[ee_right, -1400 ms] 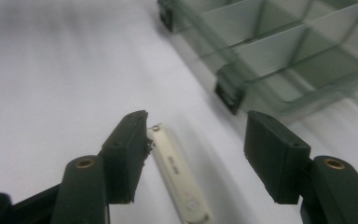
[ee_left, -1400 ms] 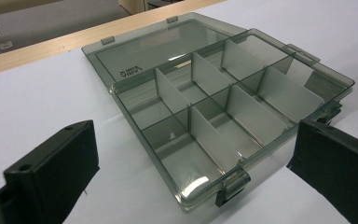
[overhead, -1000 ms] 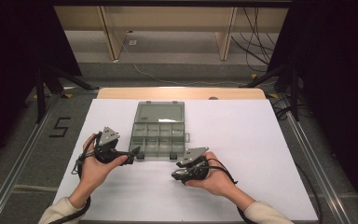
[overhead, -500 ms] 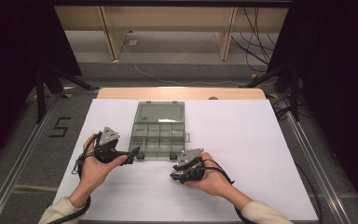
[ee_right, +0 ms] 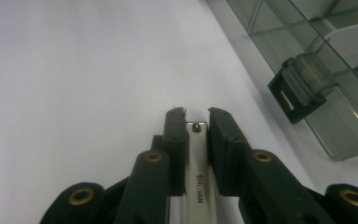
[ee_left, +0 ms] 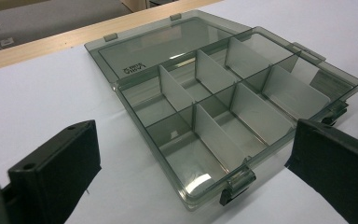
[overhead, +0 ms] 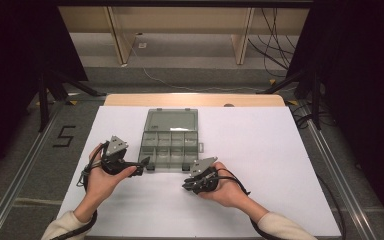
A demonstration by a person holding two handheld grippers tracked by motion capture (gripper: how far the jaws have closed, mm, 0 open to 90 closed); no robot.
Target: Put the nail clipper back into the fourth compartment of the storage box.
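Smoked plastic organiser box lies open on the white bench, lid flat toward 12 o'clock, and every compartment you can see in the left gripper view is bare. Your right tool has just been closing and now clamps a slim silver metal strip with lettering on it; whether it is a clipper or a tweezer is unclear. It sits at about 5 o'clock from the box, near the front latch. Your left tool stands wide and released, straddling the box's near corner. By my reading the pick-up is done; placing the strip into a compartment is left.
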